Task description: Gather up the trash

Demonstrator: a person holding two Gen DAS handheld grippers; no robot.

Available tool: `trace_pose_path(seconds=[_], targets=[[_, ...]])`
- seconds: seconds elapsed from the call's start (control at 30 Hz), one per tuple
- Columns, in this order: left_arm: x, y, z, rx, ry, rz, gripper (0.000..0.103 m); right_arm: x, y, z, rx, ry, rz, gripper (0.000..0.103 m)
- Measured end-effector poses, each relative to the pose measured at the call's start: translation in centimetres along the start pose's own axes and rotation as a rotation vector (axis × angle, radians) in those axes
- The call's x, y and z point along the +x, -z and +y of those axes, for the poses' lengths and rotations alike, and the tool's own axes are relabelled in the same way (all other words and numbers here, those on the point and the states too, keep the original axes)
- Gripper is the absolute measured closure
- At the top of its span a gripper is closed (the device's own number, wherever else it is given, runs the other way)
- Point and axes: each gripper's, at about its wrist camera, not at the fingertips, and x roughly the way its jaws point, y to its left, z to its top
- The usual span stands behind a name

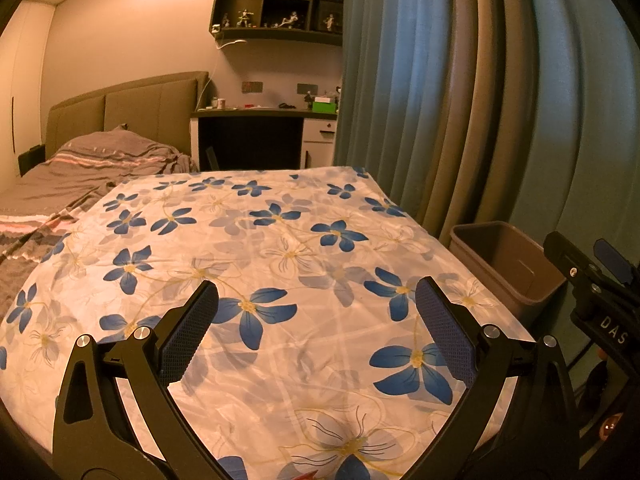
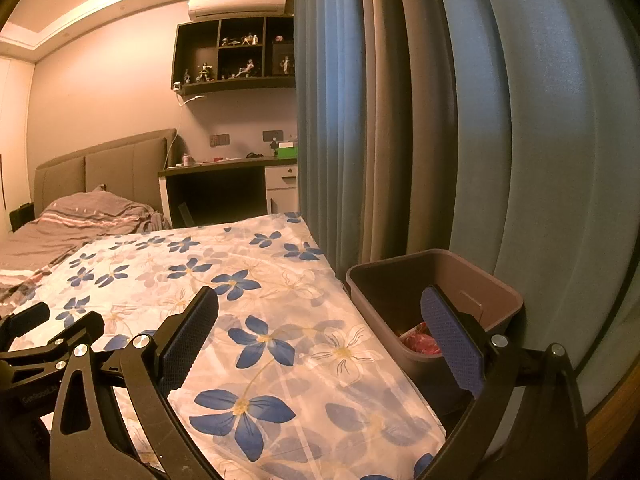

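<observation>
A brown plastic bin stands on the floor between the bed and the curtain; in the left wrist view the bin is at the right. A red and white wrapper lies inside it, partly behind my right finger. My right gripper is open, one finger over the floral sheet, the other over the bin. My left gripper is open above the floral sheet, nothing between its fingers. A small red scrap shows at the bottom edge of the left wrist view.
Blue and grey curtains hang close behind the bin. A rumpled grey blanket and headboard lie at the far left. A desk with small items and a wall shelf stand at the back.
</observation>
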Motion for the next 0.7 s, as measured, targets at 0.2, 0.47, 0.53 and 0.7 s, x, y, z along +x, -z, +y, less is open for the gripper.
trace_pose_path(seconds=[0.2, 0.47, 0.53, 0.7], targets=[[0.02, -0.01, -0.12, 0.000, 0.001, 0.001, 0.006, 0.01, 0.01, -0.03, 0.000, -0.001, 0.000, 0.006], [-0.02, -0.02, -0.06, 0.000, 0.001, 0.001, 0.006, 0.03, 0.00, -0.03, 0.000, -0.002, 0.001, 0.006], [-0.02, -0.02, -0.08, -0.001, 0.001, 0.001, 0.006, 0.03, 0.01, -0.08, 0.001, -0.001, 0.001, 0.006], [0.01, -0.01, -0.16, -0.001, 0.001, 0.002, 0.006, 0.02, 0.05, -0.15, 0.002, -0.002, 0.000, 0.006]])
